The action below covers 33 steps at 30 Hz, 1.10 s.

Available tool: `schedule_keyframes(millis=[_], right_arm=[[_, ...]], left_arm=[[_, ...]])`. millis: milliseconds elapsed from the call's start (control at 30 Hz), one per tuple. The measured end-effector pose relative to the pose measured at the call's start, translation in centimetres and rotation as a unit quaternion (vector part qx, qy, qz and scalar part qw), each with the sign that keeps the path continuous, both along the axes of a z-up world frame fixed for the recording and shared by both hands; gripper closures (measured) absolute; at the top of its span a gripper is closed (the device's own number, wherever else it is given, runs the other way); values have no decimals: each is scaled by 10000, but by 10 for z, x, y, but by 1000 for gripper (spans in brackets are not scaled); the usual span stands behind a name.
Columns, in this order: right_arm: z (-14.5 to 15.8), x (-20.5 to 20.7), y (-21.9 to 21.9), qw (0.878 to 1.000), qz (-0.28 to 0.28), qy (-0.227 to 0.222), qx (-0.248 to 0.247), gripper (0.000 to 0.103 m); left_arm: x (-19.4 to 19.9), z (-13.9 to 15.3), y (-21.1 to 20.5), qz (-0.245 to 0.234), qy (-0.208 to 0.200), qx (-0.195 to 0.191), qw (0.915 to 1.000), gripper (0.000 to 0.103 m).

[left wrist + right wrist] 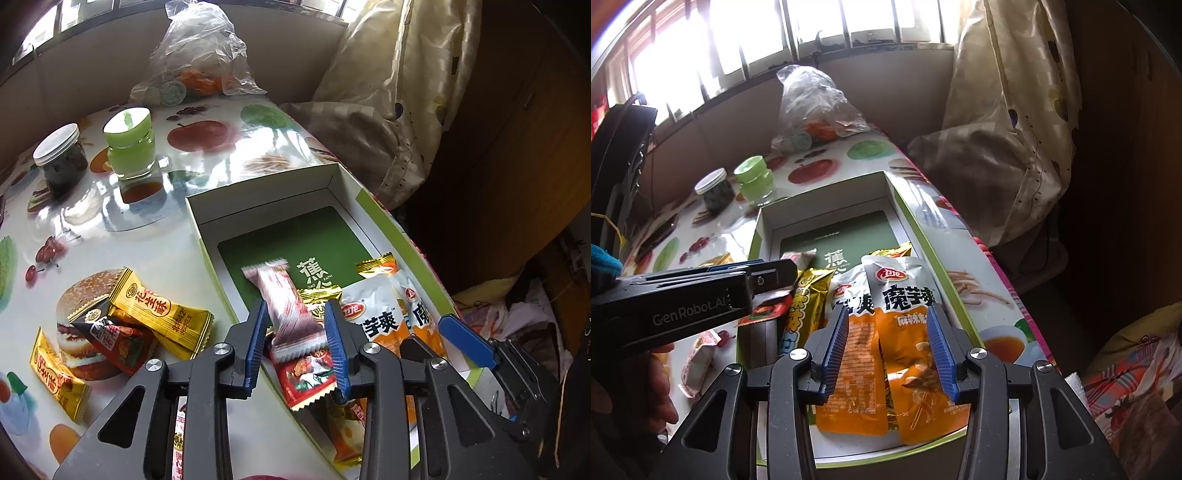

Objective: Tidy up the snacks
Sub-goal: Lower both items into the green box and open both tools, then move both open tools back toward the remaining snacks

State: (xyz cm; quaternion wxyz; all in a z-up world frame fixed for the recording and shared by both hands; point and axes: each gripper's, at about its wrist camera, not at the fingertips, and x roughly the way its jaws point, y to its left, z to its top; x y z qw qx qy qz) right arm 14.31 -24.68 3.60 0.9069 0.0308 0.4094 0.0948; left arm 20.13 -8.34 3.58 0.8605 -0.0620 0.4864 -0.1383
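Snack bar [288,306], pink and blurred, hangs between our left tongs [297,317], whose pads stand apart and off it; its long axis runs from the tongs toward the far end of the box [332,177]. Right tongs [890,336] are apart over two orange pouches [916,354] lying lengthwise in the box. Gold packets [162,310] lie on the counter [155,236].

Black grippers [297,317], ribbed blue pads [942,350].
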Motion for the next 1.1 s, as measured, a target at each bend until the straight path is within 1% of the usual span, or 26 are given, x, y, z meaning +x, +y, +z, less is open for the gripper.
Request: schedule_keyframes(millis=[167,433,567,667,767,1100], right_arm=[[1,-4,1,10000,-16,-27,-54,59],[6,-11,1,9999,-59,-85,-85,57],[10,-16,4,9999,-51,-128,-95,56],[13,-19,6,9998,-55,-144,-104,55],[16,-22,9,9998,-27,-178,-95,54],[24,-34,23,9995,91,-269,-115,54]], left_arm=[[-4,3,2,10,-35,-17,10000,69],[-16,16,6,61,-182,22,9998,65],[-23,22,10,84,-267,13,9996,65],[-31,28,12,119,-415,146,9990,65],[-38,31,16,125,-439,97,9989,65],[-60,42,32,291,-591,135,9977,65]])
